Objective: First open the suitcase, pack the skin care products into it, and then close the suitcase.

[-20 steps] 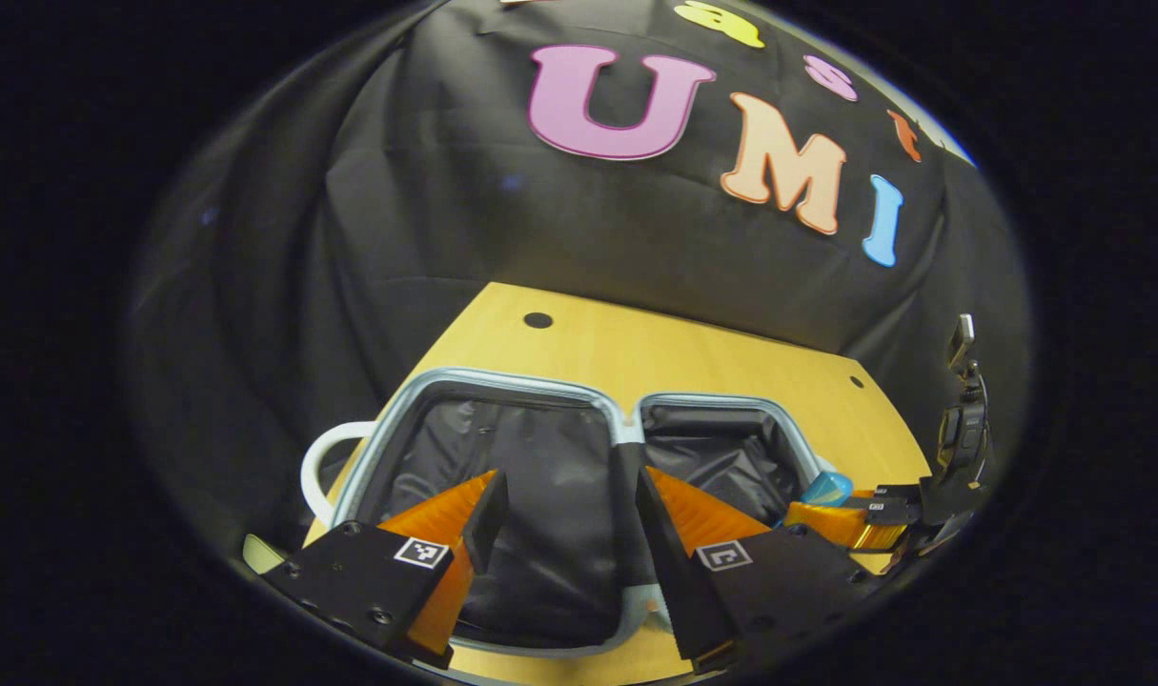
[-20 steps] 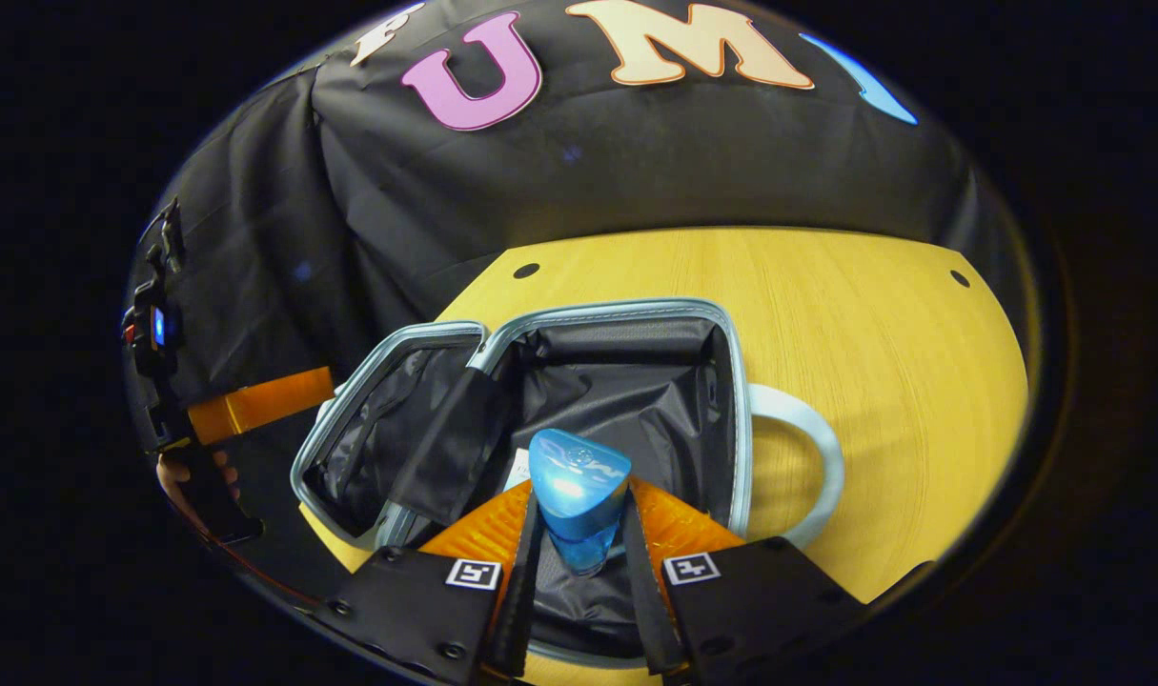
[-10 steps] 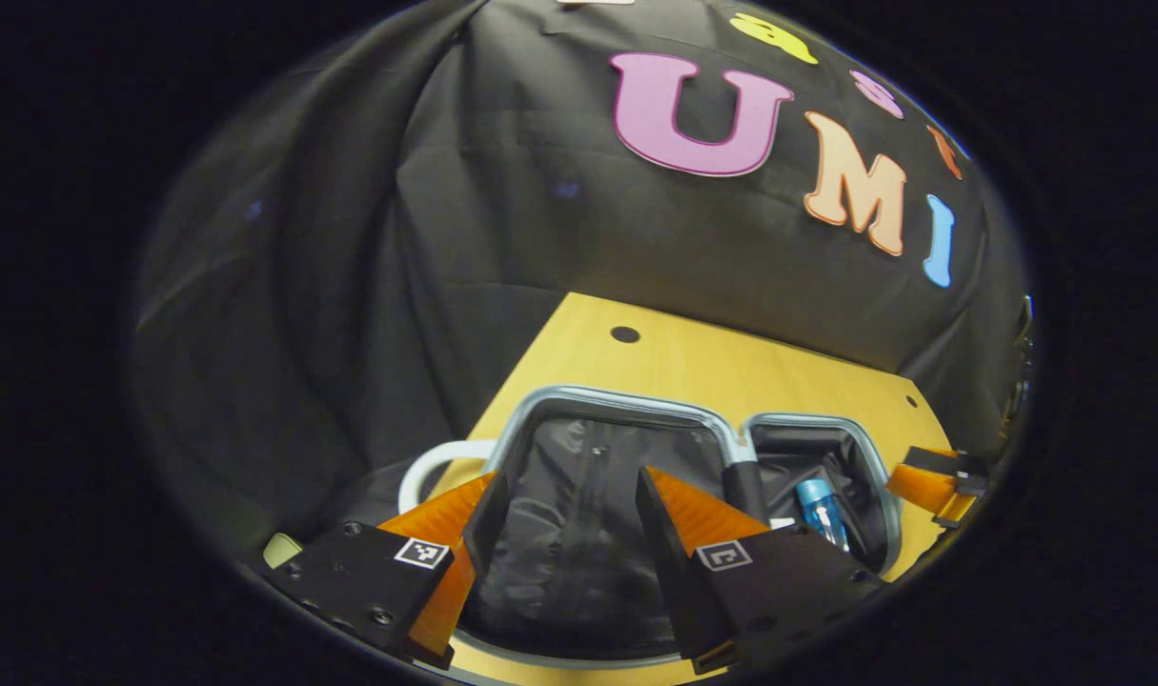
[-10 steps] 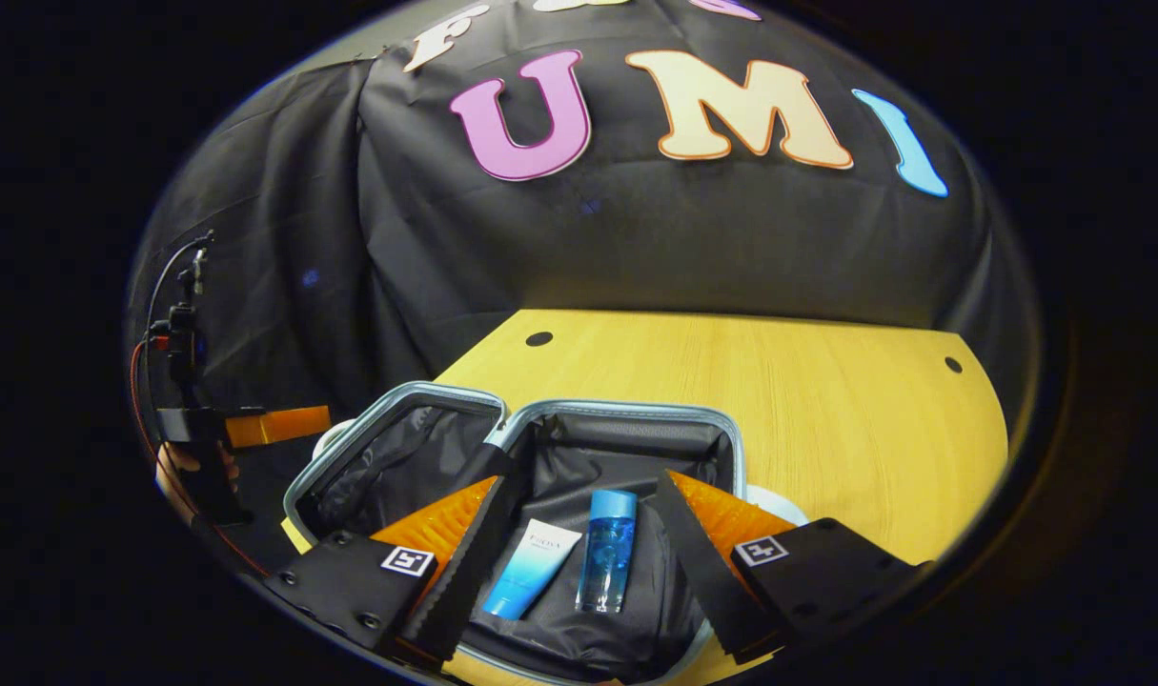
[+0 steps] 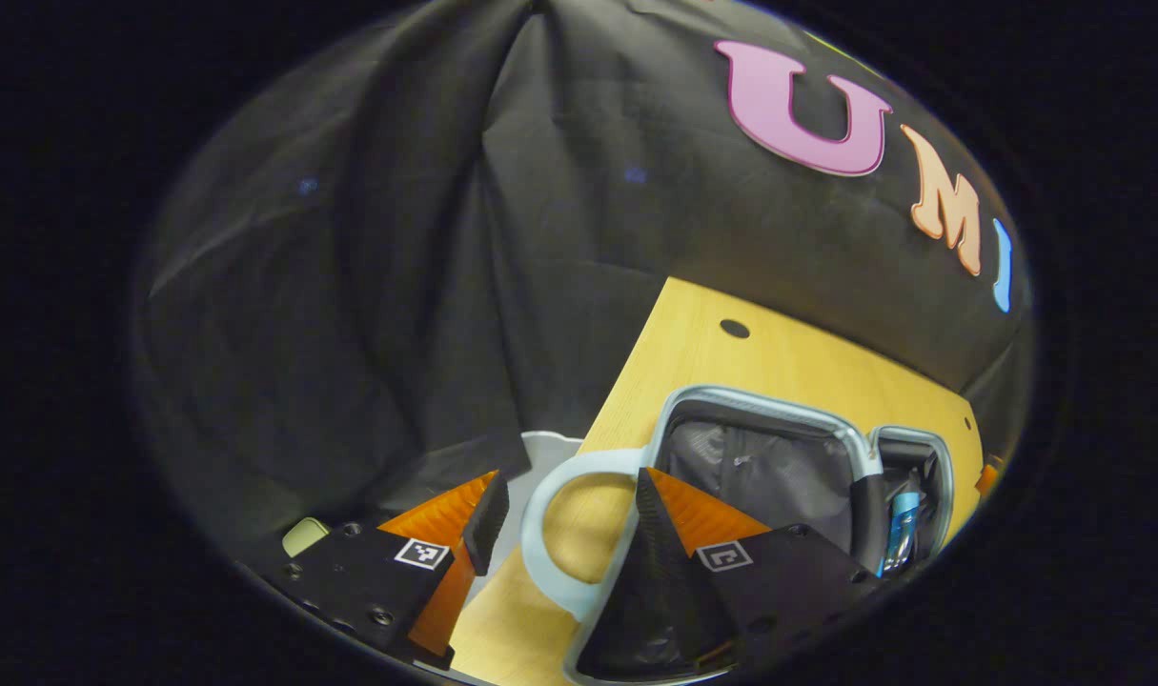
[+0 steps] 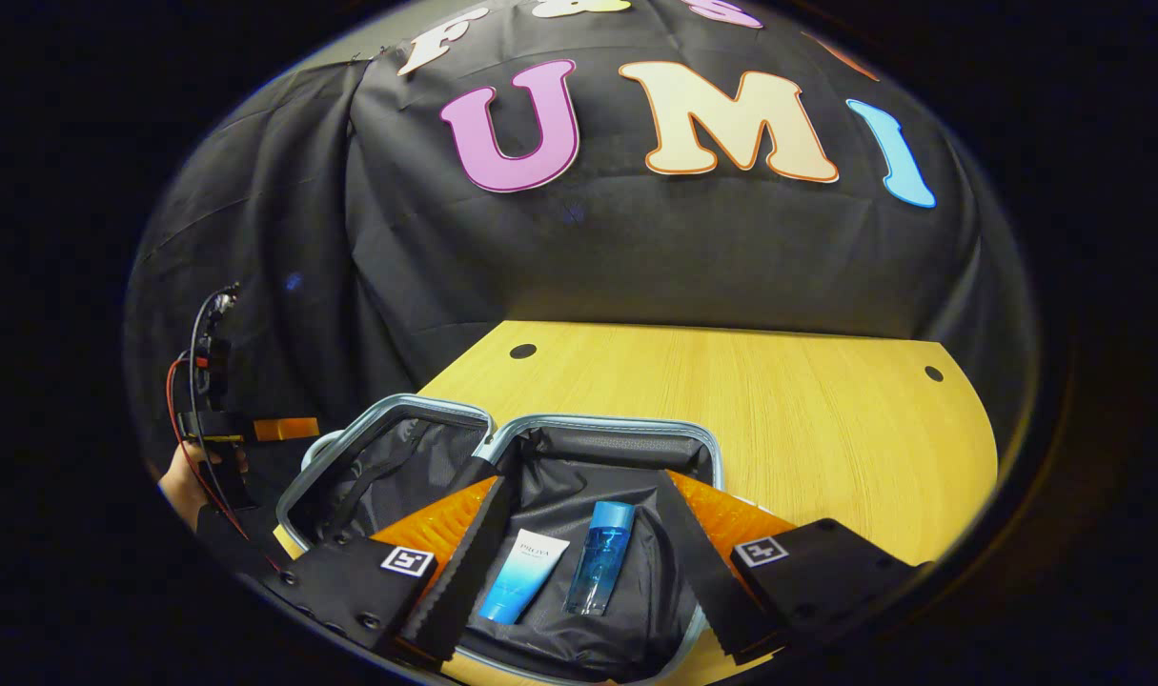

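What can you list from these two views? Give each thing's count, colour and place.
Suitcase: one, pale blue rim, black lining, open on the table.
Handle: one, pale blue, on the suitcase's side.
Bottle: one, blue, lying in the suitcase.
Tube: one, white and blue, beside the bottle.
Table: one, light wood.
Left gripper: open, by the handle.
Right gripper: open, over the suitcase.
Hand: one, holding the left gripper.

Blue bottle (image 5: pixel 901 534) half hidden behind suitcase rim (image 5: pixel 863 455).
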`<state>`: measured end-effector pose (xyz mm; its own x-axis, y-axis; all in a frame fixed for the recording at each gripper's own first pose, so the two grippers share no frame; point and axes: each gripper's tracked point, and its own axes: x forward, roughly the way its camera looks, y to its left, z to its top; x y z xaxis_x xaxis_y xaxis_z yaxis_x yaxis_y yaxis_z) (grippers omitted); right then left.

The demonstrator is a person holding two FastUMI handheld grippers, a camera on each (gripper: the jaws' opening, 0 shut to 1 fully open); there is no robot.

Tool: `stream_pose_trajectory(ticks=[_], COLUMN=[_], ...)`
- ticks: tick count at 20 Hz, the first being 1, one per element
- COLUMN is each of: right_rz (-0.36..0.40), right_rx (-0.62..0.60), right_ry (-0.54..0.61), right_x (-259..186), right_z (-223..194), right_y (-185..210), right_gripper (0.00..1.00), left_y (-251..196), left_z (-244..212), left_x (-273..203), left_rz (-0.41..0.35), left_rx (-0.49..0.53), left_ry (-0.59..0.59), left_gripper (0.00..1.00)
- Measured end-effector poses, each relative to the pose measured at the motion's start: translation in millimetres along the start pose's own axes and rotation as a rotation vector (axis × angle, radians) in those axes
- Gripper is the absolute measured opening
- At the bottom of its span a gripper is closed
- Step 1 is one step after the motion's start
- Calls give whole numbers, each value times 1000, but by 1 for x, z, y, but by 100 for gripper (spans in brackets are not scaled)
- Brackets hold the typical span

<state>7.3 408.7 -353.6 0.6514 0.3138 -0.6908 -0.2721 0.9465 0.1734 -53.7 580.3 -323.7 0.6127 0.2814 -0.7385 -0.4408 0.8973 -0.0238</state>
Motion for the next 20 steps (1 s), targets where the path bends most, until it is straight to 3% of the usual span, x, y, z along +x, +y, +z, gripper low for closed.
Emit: stream_pose_trajectory(ticks=[7, 8, 11, 12, 16, 19, 20], right_rz=[-40, -51, -60, -60, -50, -23, -10], right_rx=[-21, -19, -22, -31, -30, -26, -25], right_ry=[-9, -16, -37, -44, -74, -118, -122], right_x=[-8, -9, -15, -17, -23, -29, -30], right_z=[0, 1, 5, 5, 13, 23, 24], right_y=[-7, -10, -15, -15, -17, -16, -16], right_gripper=[94, 94, 94, 94, 98, 94, 98], left_y=[18, 24, 24, 20, 8, 3, -2], left_z=[-35, -40, -43, -46, -27, 5, 15], left_x=[45, 47, 47, 49, 28, -4, -18], left_rz=[2, 15, -9, -13, -31, -36, -38], left_rx=[-6, -2, 11, 23, 20, 53, 62], left_ry=[116, 143, 189, 188, 147, 60, 42], left_gripper=[70, 64, 33, 13, 1, 1, 1])
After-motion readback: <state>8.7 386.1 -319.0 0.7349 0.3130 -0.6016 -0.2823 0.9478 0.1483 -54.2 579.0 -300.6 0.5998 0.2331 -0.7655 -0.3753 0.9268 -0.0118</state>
